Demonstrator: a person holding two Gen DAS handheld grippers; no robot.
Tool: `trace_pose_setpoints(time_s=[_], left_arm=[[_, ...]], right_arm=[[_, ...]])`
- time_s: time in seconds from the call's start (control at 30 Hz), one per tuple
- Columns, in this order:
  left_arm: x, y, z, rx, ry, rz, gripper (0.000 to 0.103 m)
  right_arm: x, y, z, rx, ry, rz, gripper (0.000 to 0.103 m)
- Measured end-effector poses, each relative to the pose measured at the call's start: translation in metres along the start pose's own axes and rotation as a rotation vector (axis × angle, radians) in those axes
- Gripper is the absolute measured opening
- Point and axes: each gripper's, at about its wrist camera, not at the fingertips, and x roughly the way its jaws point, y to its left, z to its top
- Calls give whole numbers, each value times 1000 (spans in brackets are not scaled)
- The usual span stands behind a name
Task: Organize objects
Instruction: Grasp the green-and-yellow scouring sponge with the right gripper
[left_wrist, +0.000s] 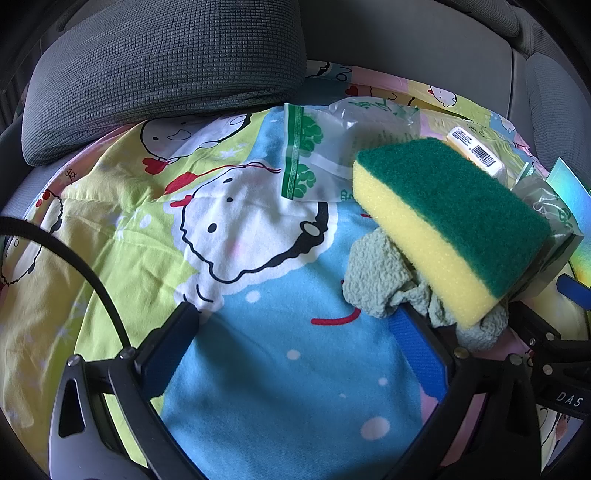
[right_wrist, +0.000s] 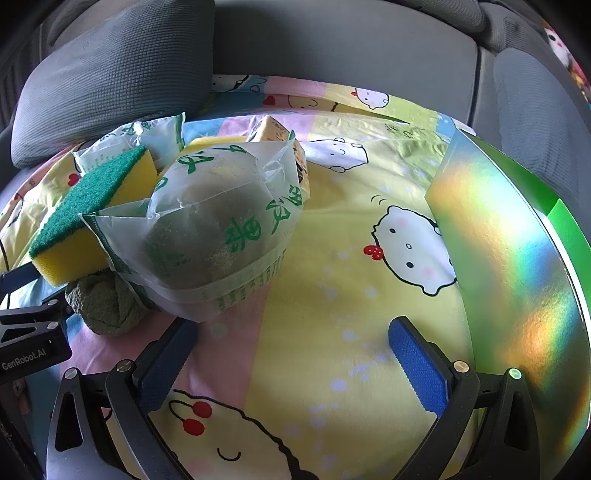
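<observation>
From my right wrist camera, the nearest container is a translucent plastic bag with green printing, and inside it I can make out a dull greenish-brown block, too clouded by the film to name. Behind it, at about eleven o'clock, sits a second printed bag whose contents I cannot tell. At three o'clock a shiny rainbow-foil box stands on edge with a green inner face; I cannot see into it. The loose sponge, yellow with a green scouring top, leans tilted against the near bag at ten o'clock, propped on a crumpled green cloth. My right gripper has its blue pads spread wide with nothing between them, only the cartoon-print sheet; the near bag lies just beyond the left finger. In the left wrist camera, the left gripper is likewise spread wide and empty over the blue patch of the sheet. Here the sponge sits at two o'clock, just beyond the right finger, with the cloth touching that fingertip. A flattened bag lies at twelve o'clock, and a grey cushion at eleven.
</observation>
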Motion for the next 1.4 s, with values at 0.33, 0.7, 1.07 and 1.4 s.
trace_pose_setpoints(time_s=[0.33, 0.7, 1.07, 1.4], left_arm=[[-15, 13, 13, -73, 47, -75, 92], [-71, 40, 51, -307, 46, -349, 92], [-28, 31, 60, -369, 187, -424, 55], [-22, 27, 57, -412, 228, -565, 41]], right_arm=[[-19, 5, 0, -34, 1, -13, 101], [-110, 12, 34, -81, -164, 184, 86], [-64, 25, 103, 56, 98, 549, 13], [-12, 29, 100, 153, 242, 490, 10]])
